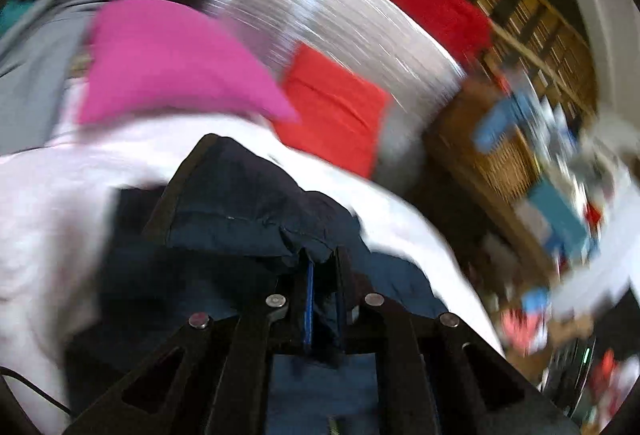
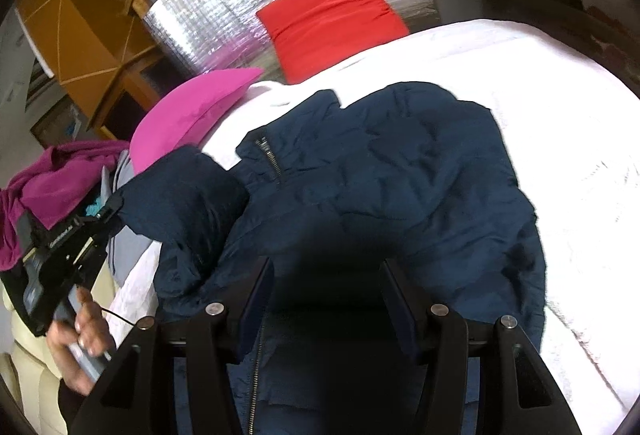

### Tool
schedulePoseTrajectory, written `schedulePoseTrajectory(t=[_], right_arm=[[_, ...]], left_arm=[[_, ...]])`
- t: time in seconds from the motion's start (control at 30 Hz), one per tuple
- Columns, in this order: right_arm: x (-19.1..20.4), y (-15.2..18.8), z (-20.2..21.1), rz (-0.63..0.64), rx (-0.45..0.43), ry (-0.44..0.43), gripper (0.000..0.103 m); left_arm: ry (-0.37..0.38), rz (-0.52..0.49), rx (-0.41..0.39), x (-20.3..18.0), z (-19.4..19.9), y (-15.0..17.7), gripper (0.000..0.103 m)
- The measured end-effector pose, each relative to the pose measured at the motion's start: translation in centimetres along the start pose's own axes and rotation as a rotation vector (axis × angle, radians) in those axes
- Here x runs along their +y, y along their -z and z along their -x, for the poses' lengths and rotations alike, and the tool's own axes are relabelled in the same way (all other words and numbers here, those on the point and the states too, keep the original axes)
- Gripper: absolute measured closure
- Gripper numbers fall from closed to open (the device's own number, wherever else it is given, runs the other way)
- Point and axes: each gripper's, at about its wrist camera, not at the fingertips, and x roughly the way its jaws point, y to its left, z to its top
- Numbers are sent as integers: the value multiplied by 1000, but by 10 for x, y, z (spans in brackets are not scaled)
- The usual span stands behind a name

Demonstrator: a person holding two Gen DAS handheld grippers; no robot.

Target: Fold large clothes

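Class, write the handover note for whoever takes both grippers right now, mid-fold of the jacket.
Left gripper: shut on the navy jacket's sleeve, lifted at the jacket's left side.
Right gripper: open, jaws apart over the jacket's lower front, gripping nothing.
Navy jacket: spread on the white cover, zip showing.
Done: sleeve picked up.
Left: lay the sleeve across, then fold the body.
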Motion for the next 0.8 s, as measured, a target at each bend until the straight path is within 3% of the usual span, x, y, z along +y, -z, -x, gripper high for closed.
schedulePoseTrajectory(t=[0.07, 0.13, 0.2, 0.3, 0.33, 0.43, 0.53, 0.6, 0.7, 0.8], right_arm=[[-8, -1, 5, -18, -12, 8, 44], [-14, -1, 10, -34, -19, 17, 44], [-20, -2, 13, -48, -18, 22, 44], [-24, -2, 13, -48, -7, 27, 44], [-24, -2, 12, -48, -5, 28, 44], [-16, -6, 5, -26, 12, 20, 44], [8, -9, -3, 56, 18, 8, 41], [29, -9, -7, 128, 19, -9, 32], [72, -7, -19, 276, 16, -18, 20], [105, 1, -37, 417, 23, 24, 15]], left_arm=[[7, -61, 89, -21, -27, 12, 93], [-35, -124, 226, -39, -62, 35, 89], [-76, -133, 309, -41, -75, 46, 86], [-34, -60, 379, -29, -64, 40, 56], [-15, -44, 381, -25, -56, 37, 42], [28, 23, 303, 8, -10, 17, 37], [-44, 111, 196, 44, 21, 1, 32], [-143, 206, 157, 77, 32, -3, 32], [-251, 301, 190, 102, 27, 4, 34], [-280, 346, 233, 111, 15, 14, 35]])
